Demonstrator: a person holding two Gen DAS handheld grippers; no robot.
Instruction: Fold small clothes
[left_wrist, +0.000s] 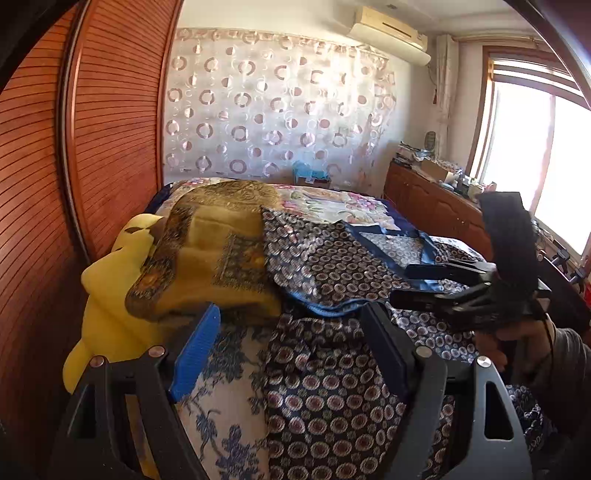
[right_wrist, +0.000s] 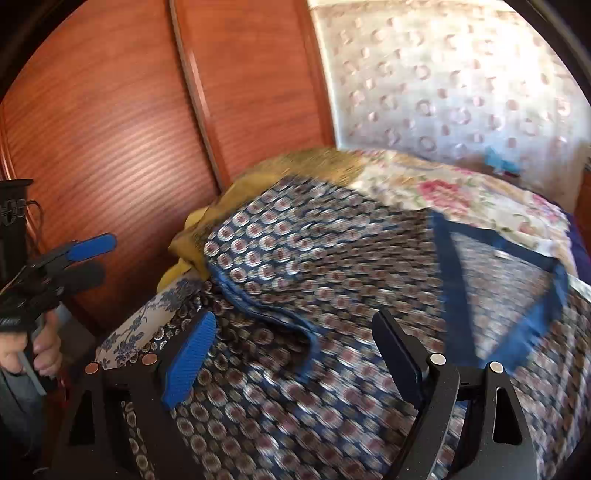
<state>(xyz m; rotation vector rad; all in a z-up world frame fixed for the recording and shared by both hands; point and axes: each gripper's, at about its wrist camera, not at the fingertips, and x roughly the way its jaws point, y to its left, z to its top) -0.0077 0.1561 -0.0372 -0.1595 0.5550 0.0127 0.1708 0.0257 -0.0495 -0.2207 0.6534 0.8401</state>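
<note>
A navy garment with a small round pattern and plain blue trim (left_wrist: 332, 266) lies spread on the bed; it fills the right wrist view (right_wrist: 332, 258), which is blurred. My left gripper (left_wrist: 291, 332) is open above its near edge, holding nothing. It also shows at the left of the right wrist view (right_wrist: 94, 258), off the cloth. My right gripper (right_wrist: 295, 339) is open over the garment, holding nothing. In the left wrist view it shows at the right (left_wrist: 402, 286), with its fingers close together above the cloth.
A folded mustard patterned blanket (left_wrist: 214, 258) and a yellow cloth (left_wrist: 110, 314) lie at the left of the bed. A floral bedspread (left_wrist: 332, 203) covers the far part. A wooden wardrobe (left_wrist: 92, 147) stands at the left, a low cabinet (left_wrist: 436, 206) at the right.
</note>
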